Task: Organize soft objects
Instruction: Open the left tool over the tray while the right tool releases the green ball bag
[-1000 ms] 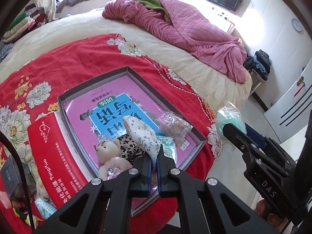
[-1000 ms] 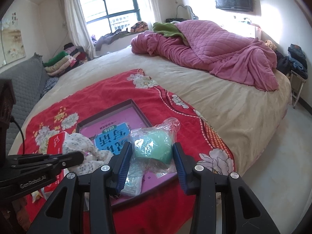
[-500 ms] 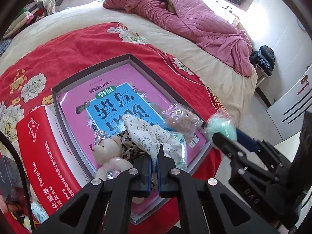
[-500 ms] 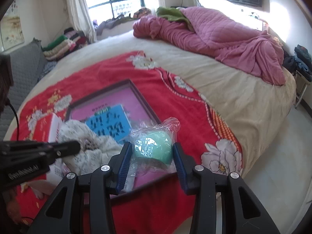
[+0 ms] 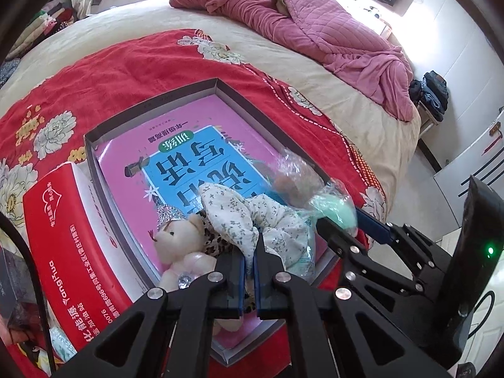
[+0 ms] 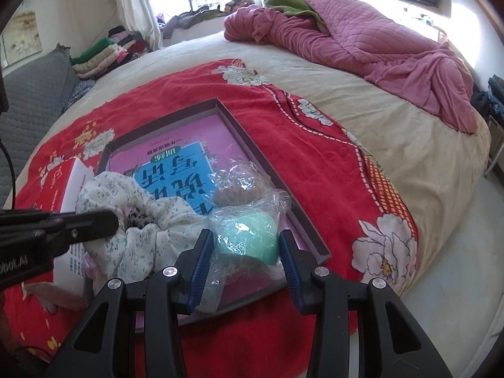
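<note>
Left gripper [image 5: 249, 260]: jaws pressed together on a fold of the floral cloth [image 5: 252, 217], white with small grey-green sprigs; the pinched edge is hidden between the blue pads. Cloth drapes over the near corner of the shallow grey tray [image 5: 217, 83] on the bed's red flowered blanket [image 5: 132, 60].
Red carton [image 5: 60, 223]: left of the tray, touching its wall; lower end cut off by the gripper frame.
Teddy bear [image 5: 179, 242]: cream, lying in the tray; legs hidden behind the left gripper, leopard-print fabric [image 5: 214, 236] partly tucked under the cloth.
Pink book [image 5: 176, 160]: fills the tray floor, blue panel with upside-down print; near end covered.
Brown item in crinkled plastic [image 5: 293, 179]: blurred, contents hard to make out, at the tray's right wall.
Right gripper [image 6: 247, 247]: clamped on the mint-green soft ball in a clear bag [image 6: 249, 236], above the tray's near right corner; whether the bag touches the tray cannot be told.
Pink quilt [image 6: 362, 41]: heaped at the far right of the bed.
</note>
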